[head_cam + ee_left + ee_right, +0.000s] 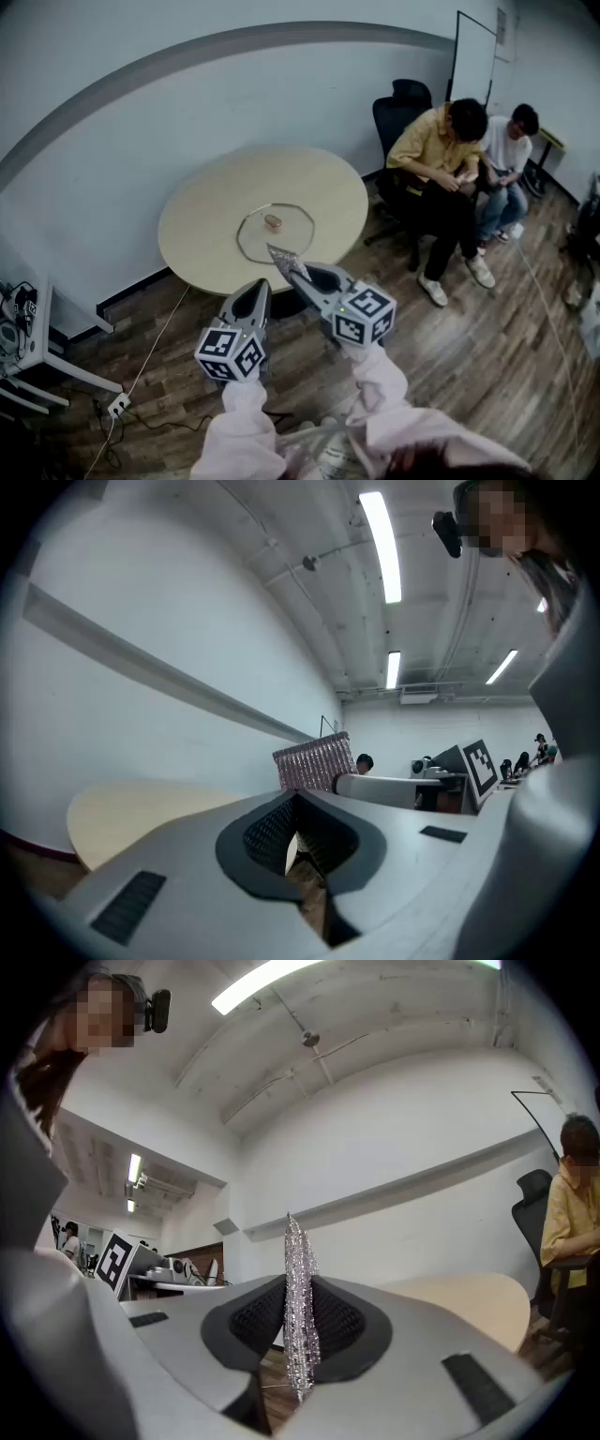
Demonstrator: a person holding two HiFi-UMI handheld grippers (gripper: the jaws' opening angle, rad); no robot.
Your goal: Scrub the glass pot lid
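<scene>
Two tools hang near the round surface [309, 192]: the left tool [260, 287] closed and empty, the right tool [302, 273] pinching a silvery scrubber [283, 255]. The glass pot lid [251, 236] lies flat on that surface.

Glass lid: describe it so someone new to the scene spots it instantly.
Find the round beige table by the pale wall. The lid lies flat near its middle: a see-through disc with a thin metal rim and a small brown knob, unlike the glittery silver cloth held in front of it.
</scene>
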